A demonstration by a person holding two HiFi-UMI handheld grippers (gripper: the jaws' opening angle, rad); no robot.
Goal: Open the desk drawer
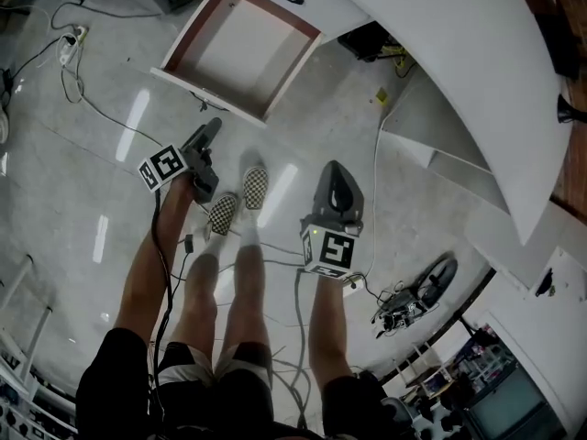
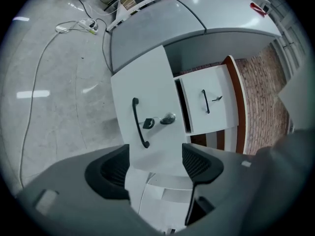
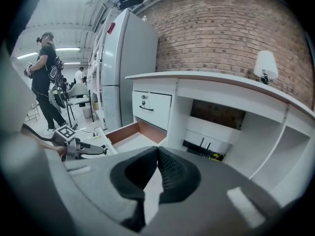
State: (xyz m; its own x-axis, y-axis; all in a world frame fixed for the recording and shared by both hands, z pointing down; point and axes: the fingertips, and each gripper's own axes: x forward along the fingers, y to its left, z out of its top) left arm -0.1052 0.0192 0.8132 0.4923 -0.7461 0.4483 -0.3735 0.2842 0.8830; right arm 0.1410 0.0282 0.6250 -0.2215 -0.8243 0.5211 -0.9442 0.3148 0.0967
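Pale polished floor (image 1: 101, 236) lay before a white desk (image 1: 440, 44). The left gripper (image 2: 155, 166) held its jaws wide and empty near the handle (image 2: 139, 123). The right gripper (image 3: 157, 173) had its jaws together on nothing. The drawer (image 1: 240, 49) stood well out, far left. The opening looked complete, so a straight withdrawal clear of the front seemed best.

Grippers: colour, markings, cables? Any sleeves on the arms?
Both the left gripper and right gripper are dark grey with black ribbed pads. Each carries a white cube with black square markers. A black cable runs along the left arm. No sleeves.
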